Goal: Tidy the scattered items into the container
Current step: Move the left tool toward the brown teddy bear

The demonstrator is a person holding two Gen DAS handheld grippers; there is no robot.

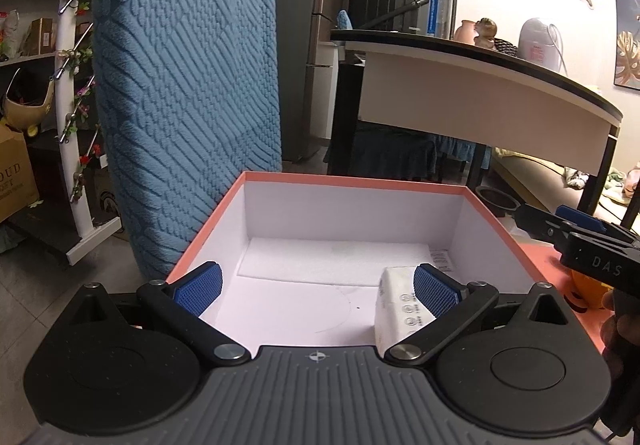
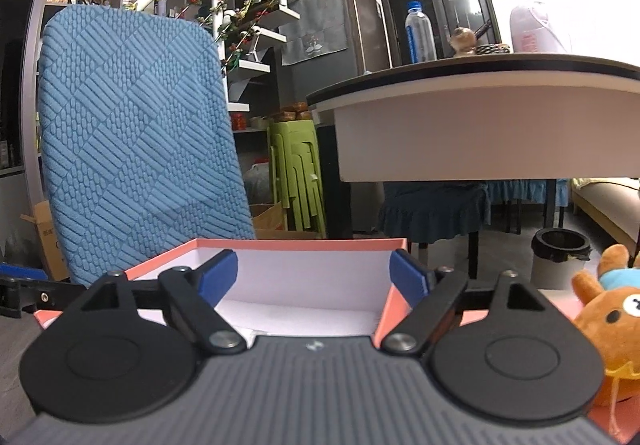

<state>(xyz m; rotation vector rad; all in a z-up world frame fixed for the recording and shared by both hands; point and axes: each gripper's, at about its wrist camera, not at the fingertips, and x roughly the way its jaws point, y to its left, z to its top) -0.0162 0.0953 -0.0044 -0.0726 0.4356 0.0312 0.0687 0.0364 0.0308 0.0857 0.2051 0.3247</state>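
An open box with a coral rim (image 1: 352,181) and white inside sits right in front of me. A white tissue pack (image 1: 394,309) lies on the box floor at the near right, touching the right finger of my left gripper (image 1: 316,289). That gripper is open, hanging over the box with nothing between its fingers. My right gripper (image 2: 314,277) is open and empty too, at the box's near right corner (image 2: 394,309); it also shows as the right gripper (image 1: 552,223) beside the box. An orange plush toy (image 2: 608,329) sits on the coral surface to the right of the box.
A blue quilted chair back (image 1: 184,85) stands just behind the box on the left. A dark-topped table (image 2: 480,65) with a water bottle (image 2: 420,33) overhangs at the right rear. A black bin (image 2: 560,249) and green stools (image 2: 296,173) stand on the floor.
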